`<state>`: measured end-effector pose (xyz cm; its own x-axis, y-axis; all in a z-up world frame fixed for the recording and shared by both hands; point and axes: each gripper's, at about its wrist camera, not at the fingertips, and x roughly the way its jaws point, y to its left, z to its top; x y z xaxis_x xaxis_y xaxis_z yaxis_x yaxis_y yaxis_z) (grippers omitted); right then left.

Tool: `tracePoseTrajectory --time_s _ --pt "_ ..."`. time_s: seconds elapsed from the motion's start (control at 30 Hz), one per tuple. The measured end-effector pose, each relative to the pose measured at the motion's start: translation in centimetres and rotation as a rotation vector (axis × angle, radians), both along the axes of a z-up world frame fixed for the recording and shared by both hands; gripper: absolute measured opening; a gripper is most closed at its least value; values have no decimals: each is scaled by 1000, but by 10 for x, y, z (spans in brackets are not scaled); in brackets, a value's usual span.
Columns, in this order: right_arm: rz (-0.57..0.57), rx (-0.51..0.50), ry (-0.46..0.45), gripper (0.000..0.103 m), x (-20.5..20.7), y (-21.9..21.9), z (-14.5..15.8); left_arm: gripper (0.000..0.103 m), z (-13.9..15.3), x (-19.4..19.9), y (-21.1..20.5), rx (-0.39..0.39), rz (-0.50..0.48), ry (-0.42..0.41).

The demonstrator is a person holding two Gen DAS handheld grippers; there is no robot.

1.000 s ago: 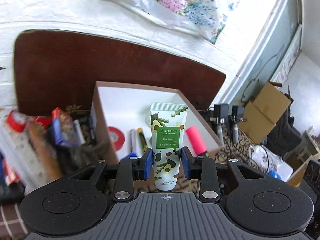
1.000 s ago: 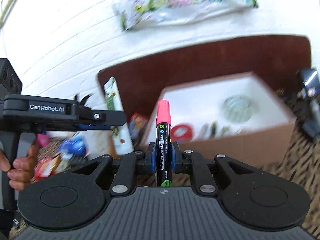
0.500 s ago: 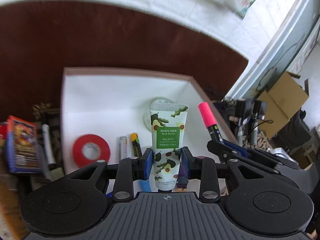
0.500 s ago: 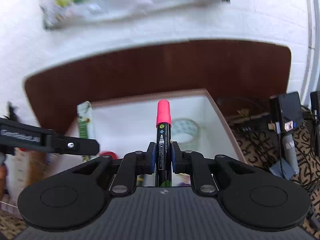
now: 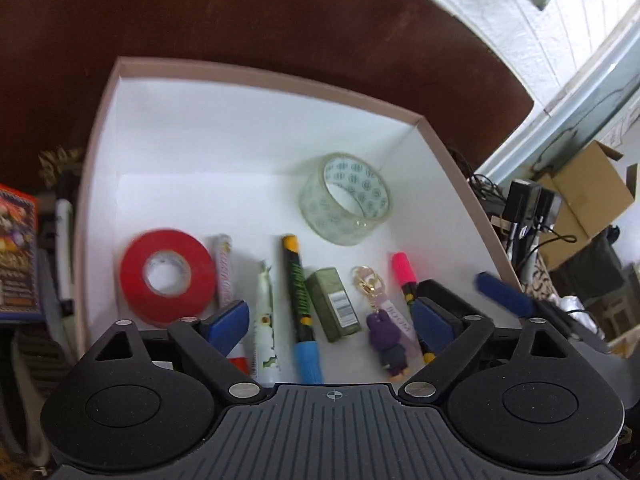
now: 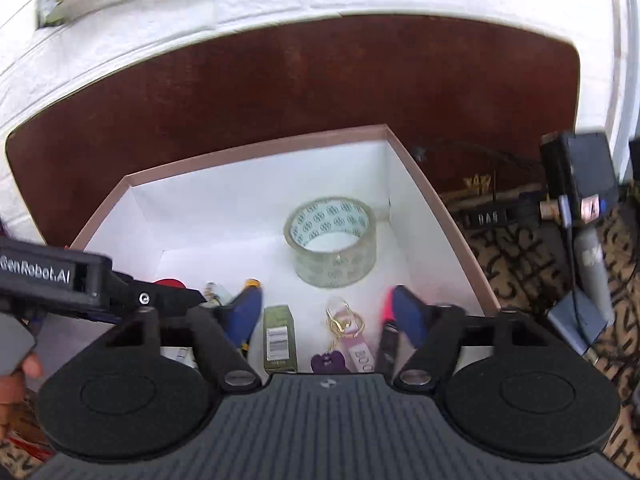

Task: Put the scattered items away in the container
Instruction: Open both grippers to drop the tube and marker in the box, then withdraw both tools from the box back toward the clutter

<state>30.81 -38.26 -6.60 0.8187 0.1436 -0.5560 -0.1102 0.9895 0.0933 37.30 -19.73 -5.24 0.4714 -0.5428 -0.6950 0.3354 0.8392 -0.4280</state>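
Observation:
The white box with a pink rim [image 5: 256,76] [image 6: 256,146] holds a red tape roll [image 5: 166,276], a clear tape roll [image 5: 348,200] [image 6: 332,240], a hand cream tube [image 5: 266,320], a blue-capped marker [image 5: 300,308], a green carton [image 5: 334,304] [image 6: 279,340], a purple keychain [image 5: 384,328] [image 6: 344,344] and the pink marker [image 5: 406,288] [image 6: 386,320]. My left gripper [image 5: 332,320] is open and empty over the box's near side. My right gripper [image 6: 326,316] is open and empty beside it, over the pink marker.
A dark brown board [image 5: 280,20] lies behind the box. A colourful packet [image 5: 16,256] and a white pen [image 5: 64,240] lie left of the box. Cables and black devices [image 6: 576,184] sit to the right on a patterned cloth [image 6: 516,264]. Cardboard boxes [image 5: 588,196] stand further right.
Both grippers opened over the box. The hand cream tube left my left gripper and the pink marker left my right gripper; both now lie in the box. Both grippers moved closer over it.

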Motion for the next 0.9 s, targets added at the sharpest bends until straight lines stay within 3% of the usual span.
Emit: tracePoseTrajectory --time_s 0.1,0.27,0.43,0.63,0.77,0.9 --pt "-6 -58 -42 87 -9 7 6 96 7 -8 1 -1 -19 -33" --pt "-2 -25 -26 88 -17 6 14 96 21 -22 7 -10 -27 -48" --pt "8 -62 -54 92 -37 13 30 96 43 -52 19 -18 -38 -90" --pt "49 -78 -152 100 -96 31 51 101 59 -137 60 -36 -2 -219" --pt "103 -85 -196 101 -150 58 45 103 43 -200 100 -27 63 -245" --pt "163 -51 -176 101 -198 92 17 103 13 -258 150 -14 149 -228"
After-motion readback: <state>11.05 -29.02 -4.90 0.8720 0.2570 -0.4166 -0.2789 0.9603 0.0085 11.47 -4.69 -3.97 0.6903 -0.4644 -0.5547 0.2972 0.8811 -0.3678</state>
